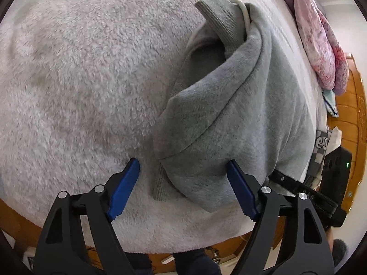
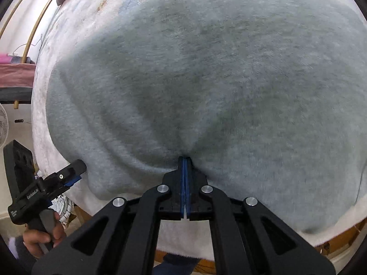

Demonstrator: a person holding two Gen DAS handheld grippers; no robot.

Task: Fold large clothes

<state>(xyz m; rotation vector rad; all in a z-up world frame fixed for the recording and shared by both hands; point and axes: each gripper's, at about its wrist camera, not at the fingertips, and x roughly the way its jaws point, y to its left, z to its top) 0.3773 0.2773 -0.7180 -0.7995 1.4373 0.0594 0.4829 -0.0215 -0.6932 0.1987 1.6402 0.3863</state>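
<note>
A grey sweatshirt (image 1: 240, 105) lies partly folded on a white fleecy bed cover (image 1: 80, 80), with a ribbed cuff (image 1: 218, 20) sticking up at its far end. My left gripper (image 1: 183, 167) is open, its blue pads on either side of the near corner of the sweatshirt, just above the cover. In the right wrist view the sweatshirt (image 2: 218, 80) fills the frame. My right gripper (image 2: 184, 160) is shut on a pinch of its near edge, with the fabric puckering toward the jaws. The left gripper (image 2: 73, 174) also shows at the sweatshirt's left edge.
Pink and purple bedding (image 1: 321, 45) is piled at the far right of the bed. A wooden bed frame (image 1: 351, 119) runs along the right and near edges. A fan (image 2: 3, 123) stands left of the bed. Other clothes (image 1: 323, 142) lie at the right edge.
</note>
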